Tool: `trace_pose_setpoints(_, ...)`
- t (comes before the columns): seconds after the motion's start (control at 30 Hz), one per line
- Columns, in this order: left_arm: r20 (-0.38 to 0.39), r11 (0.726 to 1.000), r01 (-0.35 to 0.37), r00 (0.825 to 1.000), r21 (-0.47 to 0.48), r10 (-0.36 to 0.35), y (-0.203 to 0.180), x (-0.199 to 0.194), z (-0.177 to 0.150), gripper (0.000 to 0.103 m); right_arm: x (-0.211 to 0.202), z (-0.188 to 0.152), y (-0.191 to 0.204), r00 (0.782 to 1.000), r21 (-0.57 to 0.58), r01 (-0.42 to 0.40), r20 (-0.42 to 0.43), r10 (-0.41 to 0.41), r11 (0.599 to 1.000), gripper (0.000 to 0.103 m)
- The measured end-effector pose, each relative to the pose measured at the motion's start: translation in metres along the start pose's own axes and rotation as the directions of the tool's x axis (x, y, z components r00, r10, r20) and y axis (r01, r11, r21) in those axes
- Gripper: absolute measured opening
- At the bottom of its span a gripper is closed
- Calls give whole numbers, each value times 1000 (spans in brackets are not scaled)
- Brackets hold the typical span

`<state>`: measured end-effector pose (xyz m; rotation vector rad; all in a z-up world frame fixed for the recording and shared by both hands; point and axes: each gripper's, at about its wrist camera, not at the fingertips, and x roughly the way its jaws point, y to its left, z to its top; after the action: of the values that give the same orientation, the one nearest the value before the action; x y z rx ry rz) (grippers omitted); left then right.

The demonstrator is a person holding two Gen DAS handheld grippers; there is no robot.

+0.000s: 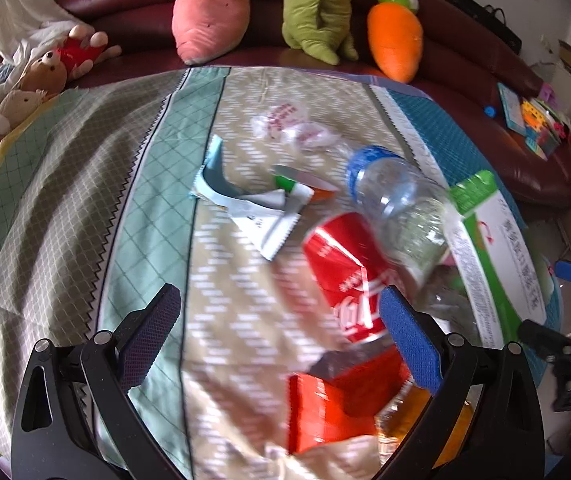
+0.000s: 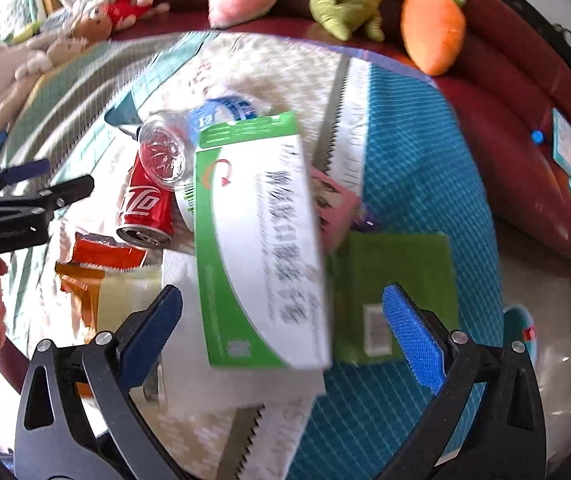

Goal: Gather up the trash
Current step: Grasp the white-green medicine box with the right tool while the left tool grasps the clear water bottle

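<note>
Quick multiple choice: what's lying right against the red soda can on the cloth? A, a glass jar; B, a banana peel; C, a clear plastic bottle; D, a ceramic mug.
C: the clear plastic bottle, blue-labelled, lies on its side overlapping the red soda can.

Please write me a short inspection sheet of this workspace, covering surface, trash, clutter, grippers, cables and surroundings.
Surface: patterned cloth in green, beige and teal covers the table.
Job's things: red can lying down, clear bottle against it, green-and-white box, red wrapper, torn packets, clear bag.
Clutter: green card and pink box beside the box.
Grippers: left gripper open, empty; right gripper open over the box.
Cables: nothing seen.
Surroundings: dark red sofa with plush toys, including a carrot plush.
</note>
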<state>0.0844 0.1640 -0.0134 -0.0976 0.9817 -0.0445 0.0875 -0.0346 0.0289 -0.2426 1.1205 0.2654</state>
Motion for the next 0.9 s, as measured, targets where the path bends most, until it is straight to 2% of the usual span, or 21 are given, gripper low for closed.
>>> trace_pose_setpoints(0.13,-9,1000,5,1000,-25,-5,16,6,7,99,22,12,14,999,-52,32,-32,-33,998,93)
trace_pose_setpoints(0.17,-13,1000,7,1000,-30,-7,18,7,8,99,26,13,15,999,-58,39,-35,-41,998,79)
trace_pose_setpoints(0.2,-21,999,15,1000,-37,-15,20,8,10,99,28,14,16,998,-59,42,-41,-45,997,71)
trace_pose_setpoints(0.23,-25,999,27,999,-42,-28,20,9,12,99,31,14,14,998,-46,28,-56,-30,999,71)
trace_pose_setpoints(0.4,-27,998,69,997,-10,-69,4,6,31,99,15,16,2,998,6,-51,-30,51,999,70)
trace_pose_setpoints(0.53,-44,992,113,993,50,-111,-25,5,57,99,-12,26,-22,998,52,-55,29,53,997,70)
trace_pose_setpoints(0.73,-142,978,138,983,154,-116,-74,34,90,99,-26,31,-64,996,147,-73,62,64,986,70)
trace_pose_setpoints(0.8,-211,975,162,969,149,-129,-83,54,97,99,-28,32,-77,996,168,-71,72,60,983,71)
trace_pose_setpoints(0.9,-275,975,171,953,141,-127,-88,74,100,93,-26,30,-94,996,193,-73,73,59,978,71)
